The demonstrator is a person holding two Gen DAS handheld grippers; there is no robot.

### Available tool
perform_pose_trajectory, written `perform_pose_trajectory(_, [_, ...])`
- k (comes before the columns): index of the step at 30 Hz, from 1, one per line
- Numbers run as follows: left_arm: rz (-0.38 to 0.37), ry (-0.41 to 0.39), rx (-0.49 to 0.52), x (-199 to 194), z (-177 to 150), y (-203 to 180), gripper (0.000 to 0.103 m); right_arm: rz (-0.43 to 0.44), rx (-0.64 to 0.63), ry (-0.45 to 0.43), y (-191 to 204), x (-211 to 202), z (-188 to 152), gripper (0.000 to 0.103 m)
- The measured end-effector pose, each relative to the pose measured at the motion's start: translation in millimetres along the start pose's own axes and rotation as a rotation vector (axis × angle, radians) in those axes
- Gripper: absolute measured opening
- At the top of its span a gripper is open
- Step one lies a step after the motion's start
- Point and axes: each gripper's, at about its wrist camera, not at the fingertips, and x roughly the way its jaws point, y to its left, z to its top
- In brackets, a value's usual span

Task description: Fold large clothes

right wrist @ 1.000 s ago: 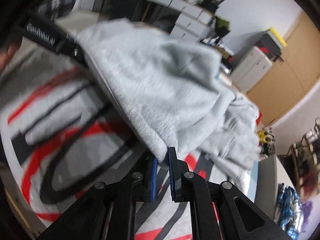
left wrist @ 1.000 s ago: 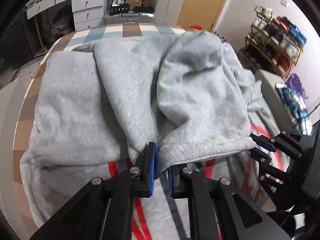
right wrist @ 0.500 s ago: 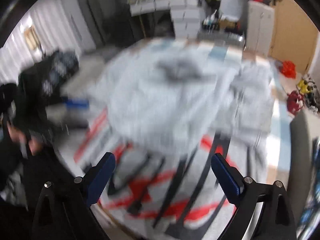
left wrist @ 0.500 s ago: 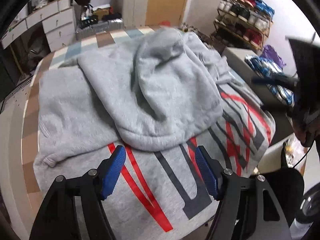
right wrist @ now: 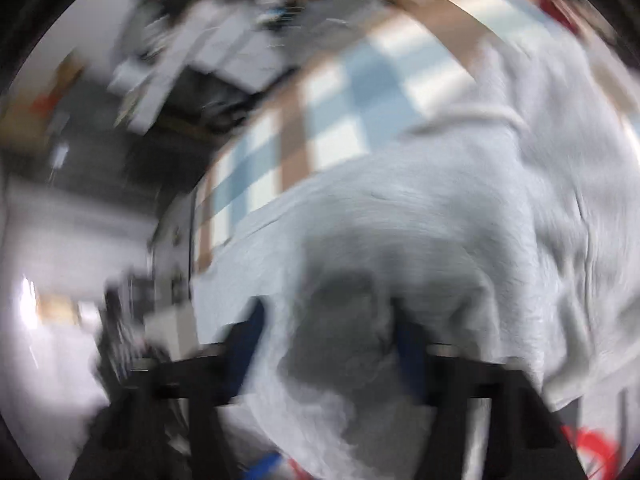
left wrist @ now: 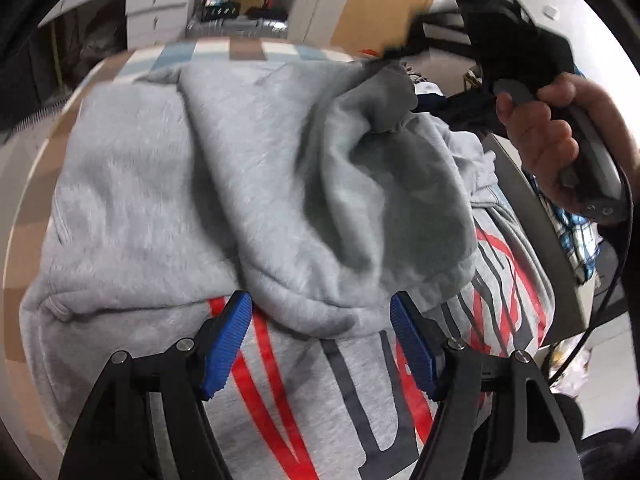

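Hoodie [left wrist: 168,200], grey with red and dark print, lies spread over the checked table [left wrist: 244,46], filling most of the left wrist view. A sleeve [left wrist: 352,216] is already laid across the body, its cuff edge ending in the lower middle of the frame.

Left tongs [left wrist: 322,338] stand released, blue pads wide on either side of that cuff edge, not pressing it.

Right tongs [right wrist: 328,344] are closing, with a grey bunch of cloth between the pads in the lower middle of their blurred view; whether the pads already press cannot be told. In the left view's upper right a hand [left wrist: 540,144] holds their handle beside the hoodie's far corner.

Judged step: taking hold for the next fold. Next, the right needs a firm pinch, the left a matching one.
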Motion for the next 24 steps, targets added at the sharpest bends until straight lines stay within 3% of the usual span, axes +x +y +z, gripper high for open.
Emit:
perform_pose_trajectory(3, [-0.029,-0.007,-0.033,-4.5,5.6,8.4,0.067,-0.026,-0.069,-0.051,4.5,-8.5,-1.7,0.020])
perform_pose_trajectory(8, [-0.044,-0.059,-0.121,-17.2,12.5,27.1,0.067,-0.032,-0.338,-0.117,38.3,-43.9,-46.4,0.017])
perform_pose_trajectory(10, [-0.089,-0.089,-0.166,-26.1,11.7,32.6,0.067,0.013,-0.422,-0.148,46.0,-66.5,-73.4,0.016])
perform_pose_trajectory(14, [-0.058,-0.150,-0.167,-38.4,10.1,28.0,0.067,0.094,-0.504,-0.197,44.8,-89.1,-120.8,0.016])
perform_pose_trajectory(21, [-0.017,-0.132,-0.127,-33.6,0.6,6.1,0.067,-0.062,-0.411,-0.025,-10.4,-16.7,-161.1,0.017])
perform_pose_trajectory(24, [0.014,-0.101,-0.085,-26.9,2.6,-1.5,0.067,0.001,-0.344,-0.025,-23.8,-15.6,-152.3,0.021])
